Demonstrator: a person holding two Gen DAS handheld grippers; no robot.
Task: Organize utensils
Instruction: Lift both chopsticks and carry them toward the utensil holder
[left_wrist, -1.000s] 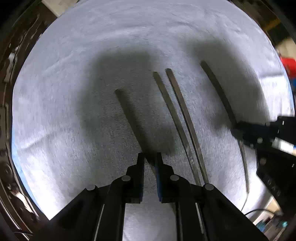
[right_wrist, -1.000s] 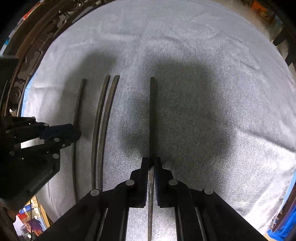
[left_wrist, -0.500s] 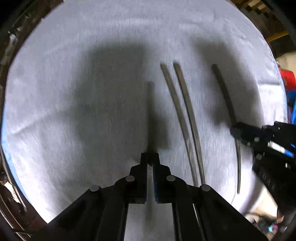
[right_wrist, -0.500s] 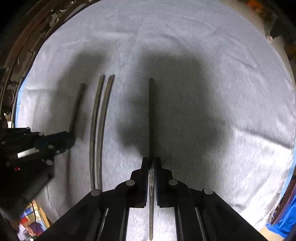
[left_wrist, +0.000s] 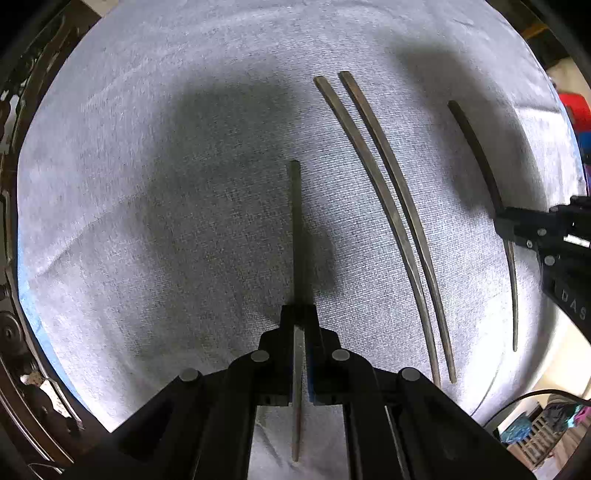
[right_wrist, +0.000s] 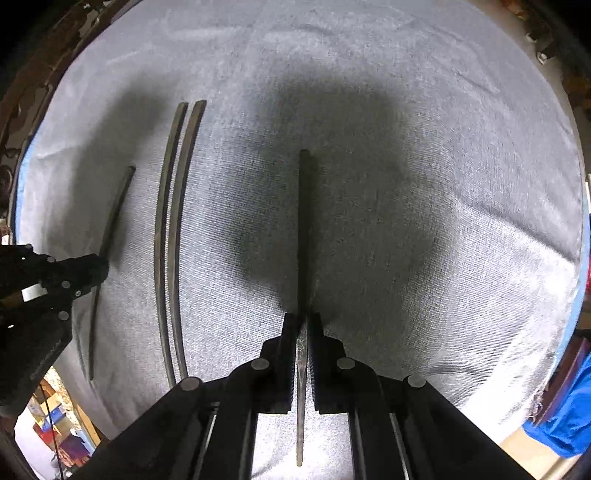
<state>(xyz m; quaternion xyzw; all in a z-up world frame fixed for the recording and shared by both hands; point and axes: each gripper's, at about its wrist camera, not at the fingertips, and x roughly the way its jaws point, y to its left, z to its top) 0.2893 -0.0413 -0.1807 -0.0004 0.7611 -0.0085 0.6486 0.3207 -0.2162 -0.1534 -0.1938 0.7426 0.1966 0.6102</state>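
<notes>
Hand-held grippers (left_wrist: 298, 314) (right_wrist: 303, 321) point down, each clamping chopstick (left_wrist: 296, 236) (right_wrist: 303, 229).

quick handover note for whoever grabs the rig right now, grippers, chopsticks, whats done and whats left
Left gripper: shut on one chopstick, pointing down over the cloth.
Right gripper: shut on another chopstick, also pointing down.
Between them a pair lies side by side on the cloth, tips roughly level.
Done, by the look of it: that one pair is laid out.
Left: probably bring the two held sticks together into a second pair beside the first. Whether the held sticks are lifted or resting on the cloth is hard to tell.
</notes>
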